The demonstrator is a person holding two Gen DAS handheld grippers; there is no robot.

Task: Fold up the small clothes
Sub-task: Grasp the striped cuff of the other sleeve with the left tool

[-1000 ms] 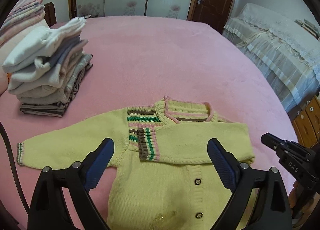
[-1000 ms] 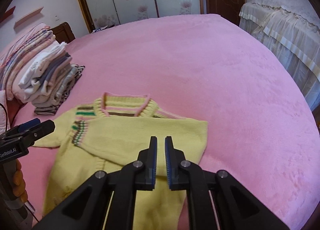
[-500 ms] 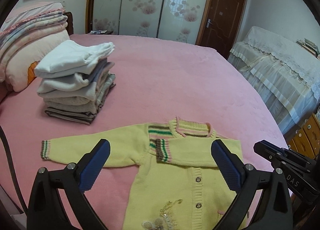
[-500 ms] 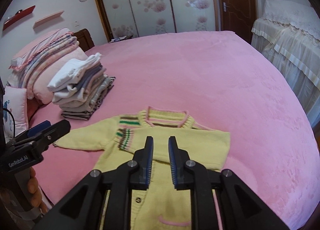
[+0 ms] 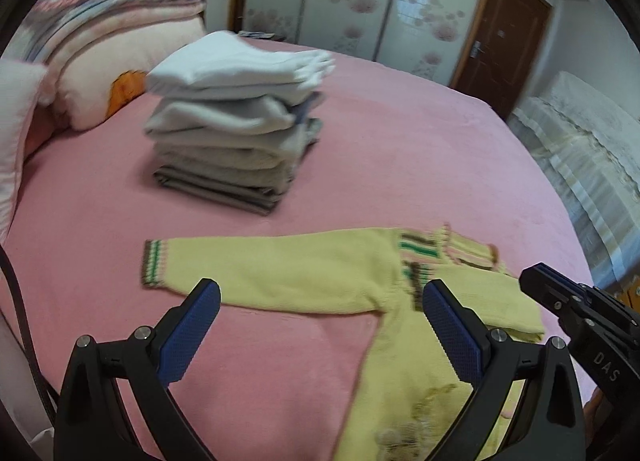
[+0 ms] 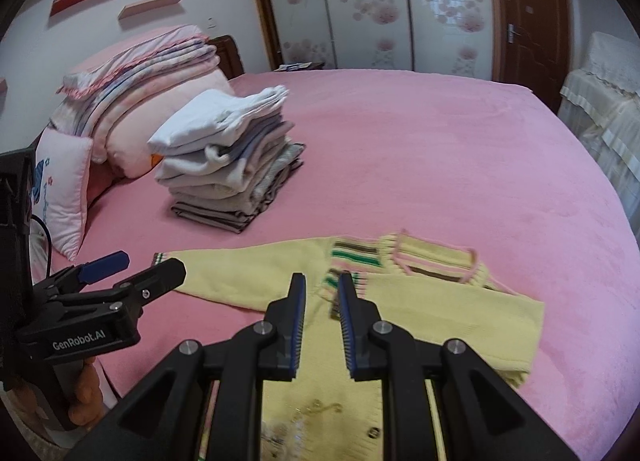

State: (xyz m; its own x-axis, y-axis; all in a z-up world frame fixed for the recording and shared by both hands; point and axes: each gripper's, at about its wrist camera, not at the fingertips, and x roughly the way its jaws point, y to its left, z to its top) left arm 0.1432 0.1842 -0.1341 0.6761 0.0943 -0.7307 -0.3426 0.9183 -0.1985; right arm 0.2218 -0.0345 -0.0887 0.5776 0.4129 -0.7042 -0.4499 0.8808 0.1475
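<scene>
A yellow knit cardigan (image 5: 404,345) lies face up on the pink bed (image 5: 400,149). Its right sleeve is folded across the chest; its left sleeve (image 5: 280,261) stretches out flat toward the left, striped cuff at the end. It also shows in the right wrist view (image 6: 440,313). My left gripper (image 5: 320,301) is wide open and empty, above the outstretched sleeve. My right gripper (image 6: 322,293) is slightly open with a narrow gap and empty, above the cardigan's chest. The left gripper also shows in the right wrist view (image 6: 132,273).
A tall stack of folded clothes (image 5: 236,121) stands on the bed beyond the sleeve, also seen in the right wrist view (image 6: 228,157). Pillows and folded blankets (image 6: 136,73) lie at the far left. A lace-covered piece of furniture (image 5: 580,149) stands to the right of the bed.
Both grippers have pulled back and swung left; the left gripper now faces the outstretched sleeve. The right gripper's jaws have parted a little. The cardigan has not moved.
</scene>
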